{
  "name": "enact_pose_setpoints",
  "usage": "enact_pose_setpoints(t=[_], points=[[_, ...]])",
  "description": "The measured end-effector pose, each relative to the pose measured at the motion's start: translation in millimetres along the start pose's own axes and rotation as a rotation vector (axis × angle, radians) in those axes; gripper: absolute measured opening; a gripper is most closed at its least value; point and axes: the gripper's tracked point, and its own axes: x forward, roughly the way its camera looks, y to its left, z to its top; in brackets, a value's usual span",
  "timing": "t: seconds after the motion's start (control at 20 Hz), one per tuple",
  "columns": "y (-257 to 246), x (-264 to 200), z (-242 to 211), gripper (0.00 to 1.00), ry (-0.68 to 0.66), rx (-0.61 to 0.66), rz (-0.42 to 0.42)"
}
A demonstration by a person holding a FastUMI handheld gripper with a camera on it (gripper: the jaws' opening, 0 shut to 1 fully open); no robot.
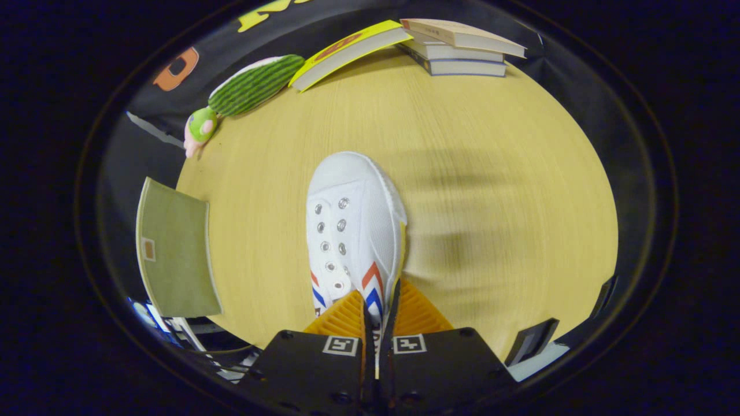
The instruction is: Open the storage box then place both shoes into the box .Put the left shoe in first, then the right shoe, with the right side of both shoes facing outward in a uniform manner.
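Tongs (pixel 378 309) at lower centre are clamped on the heel collar of a white shoe (pixel 352 225), carried above the table (pixel 491 173). Olive storage box (pixel 173 254) sits lower left; neither shoe appears stowed, so placement remains.

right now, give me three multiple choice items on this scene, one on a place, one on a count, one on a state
1. Where is the green plush toy?
A. between the fingers
B. at the table's far edge, beside the yellow book
C. on the stacked books

2. How many books are in the stack?
A. one
B. three
C. six

3. What are the gripper's fingers doing?
A. wide open over bare table
B. closed on the white shoe's side wall
C. closed on a book

Key: 1 B, the toy lies next to the yellow book; 2 B, three spines show; 3 B, both fingers pinch the shoe's edge.
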Motion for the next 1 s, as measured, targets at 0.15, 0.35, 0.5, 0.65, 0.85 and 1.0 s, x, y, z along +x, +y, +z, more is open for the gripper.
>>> enact_pose_setpoints(t=[0.15,0.35,0.5,0.65,0.85,1.0], points=[[23.7,-8.6,-7.9,0.08,0.018,0.053,0.072],[65.3,-38.6,-8.2,0.08,-0.018,0.070,0.120],[117.4,-73.6,-7.5,0.08,-0.066,0.054,0.172],[181.6,-106.4,-6.0,0.08,-0.108,0.029,0.248],[263.0,-137.4,-6.4,0.07,-0.145,-0.011,0.345],[316.2,-139.1,-10.3,0.08,-0.148,-0.038,0.349]])
